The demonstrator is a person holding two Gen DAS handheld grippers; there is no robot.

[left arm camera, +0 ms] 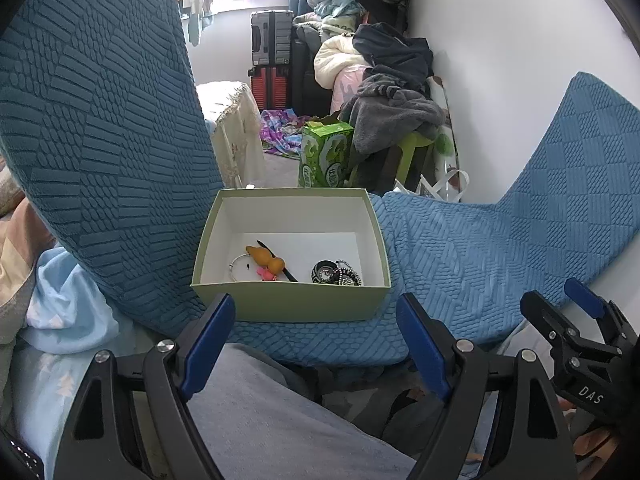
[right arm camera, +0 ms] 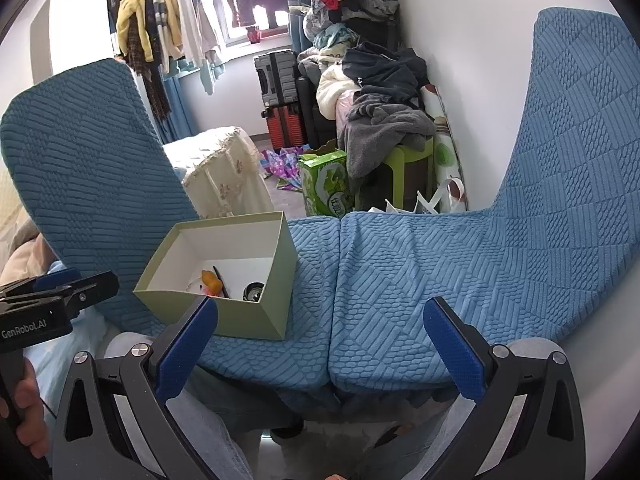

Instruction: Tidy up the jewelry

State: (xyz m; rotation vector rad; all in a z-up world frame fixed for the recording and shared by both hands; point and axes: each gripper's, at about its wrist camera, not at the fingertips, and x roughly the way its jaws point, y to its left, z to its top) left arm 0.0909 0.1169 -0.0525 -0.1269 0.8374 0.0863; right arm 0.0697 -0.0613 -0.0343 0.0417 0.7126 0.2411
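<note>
Left gripper (left arm camera: 316,336) and right gripper (right arm camera: 320,340) both spread, empty; jewelry box (left arm camera: 290,300) sits just beyond left fingertips.

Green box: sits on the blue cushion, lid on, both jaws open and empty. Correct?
Not quite. The green box has no lid on; the left wrist view looks straight into it and shows jewelry on its white floor. It does sit on the blue cushion, both jaws open and empty.

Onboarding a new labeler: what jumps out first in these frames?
The pale green box sits open on the blue textured cushion, with an orange gourd charm and a beaded black piece inside. Both claws, left and right, hang open and empty in front of it.
</note>
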